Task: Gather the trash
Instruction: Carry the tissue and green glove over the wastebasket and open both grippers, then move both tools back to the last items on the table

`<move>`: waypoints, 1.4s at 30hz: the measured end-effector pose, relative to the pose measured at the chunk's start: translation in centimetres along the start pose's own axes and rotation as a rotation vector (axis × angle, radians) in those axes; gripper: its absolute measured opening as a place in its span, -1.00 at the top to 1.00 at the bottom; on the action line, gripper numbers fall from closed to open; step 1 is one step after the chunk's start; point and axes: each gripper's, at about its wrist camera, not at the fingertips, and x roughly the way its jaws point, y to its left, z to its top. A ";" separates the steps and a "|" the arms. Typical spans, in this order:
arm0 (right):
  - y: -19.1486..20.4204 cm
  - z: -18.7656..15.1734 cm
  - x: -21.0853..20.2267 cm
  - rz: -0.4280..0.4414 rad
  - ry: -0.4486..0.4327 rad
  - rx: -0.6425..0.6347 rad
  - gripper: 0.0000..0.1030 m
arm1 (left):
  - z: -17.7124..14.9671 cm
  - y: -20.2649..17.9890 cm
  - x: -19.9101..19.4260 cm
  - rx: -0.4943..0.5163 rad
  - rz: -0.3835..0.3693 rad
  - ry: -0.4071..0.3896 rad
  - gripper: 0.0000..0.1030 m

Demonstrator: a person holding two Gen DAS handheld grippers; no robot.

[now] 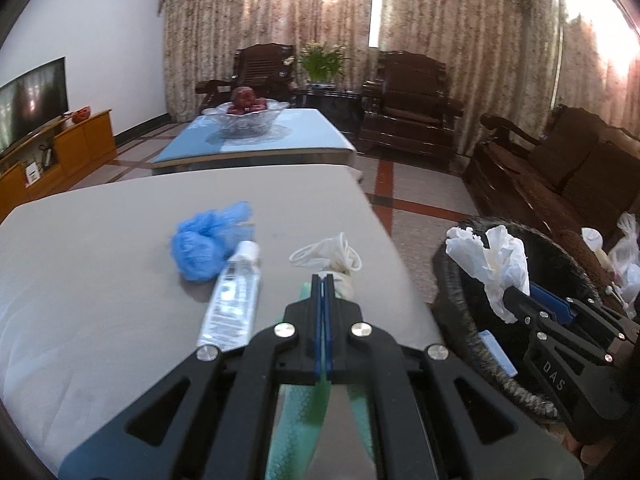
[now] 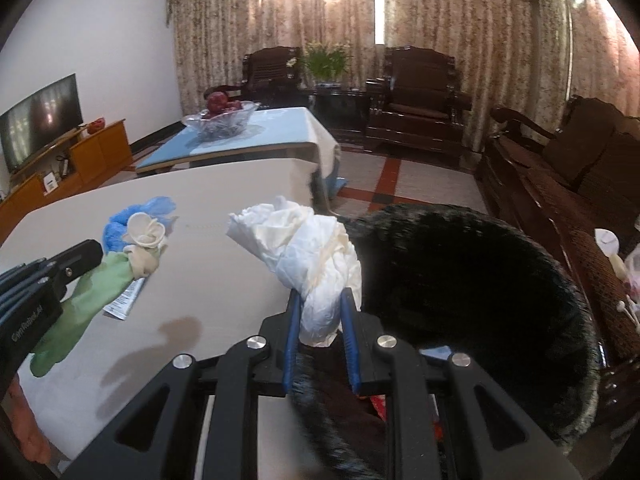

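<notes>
My left gripper is shut on a green glove knotted to a cream glove, low over the grey table. A clear plastic bottle lies to its left, beside a crumpled blue plastic cover. My right gripper is shut on a crumpled white tissue wad and holds it over the near rim of the dark woven basket. In the left wrist view the same wad hangs over the basket.
A second table with a blue top and a glass fruit bowl stands behind. Dark wooden sofa at right, armchairs at back, TV cabinet at left. White plastic bags lie on the sofa.
</notes>
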 end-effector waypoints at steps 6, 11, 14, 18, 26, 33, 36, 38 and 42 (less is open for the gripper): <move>-3.4 -0.8 -0.2 -0.055 0.009 0.044 0.61 | -0.5 -3.0 1.2 0.030 -0.050 0.020 1.00; -6.2 -1.6 -0.3 -0.098 0.019 0.074 0.61 | -1.0 -5.7 2.2 0.057 -0.089 0.037 1.00; -7.9 -2.3 -0.2 -0.126 0.027 0.093 0.61 | -1.2 -7.1 2.6 0.073 -0.111 0.043 1.00; -10.0 -2.9 -0.5 -0.158 0.031 0.116 0.61 | -1.2 -9.3 3.3 0.098 -0.147 0.049 1.00; -13.8 -3.7 -0.6 -0.219 0.036 0.154 0.61 | -0.7 -14.6 4.3 0.139 -0.233 0.047 1.00; -15.7 -3.9 0.3 -0.266 0.043 0.165 0.52 | -0.5 -17.8 6.2 0.139 -0.302 0.079 0.96; -16.1 -4.1 0.6 -0.282 0.047 0.163 0.14 | -0.5 -17.9 6.6 0.133 -0.293 0.078 0.34; -16.0 -4.3 0.6 -0.284 0.042 0.167 -0.16 | -0.4 -17.2 6.4 0.119 -0.270 0.055 0.09; -14.9 -4.1 0.7 -0.292 0.024 0.164 -0.73 | -0.1 -14.8 6.1 0.123 -0.230 0.037 -0.03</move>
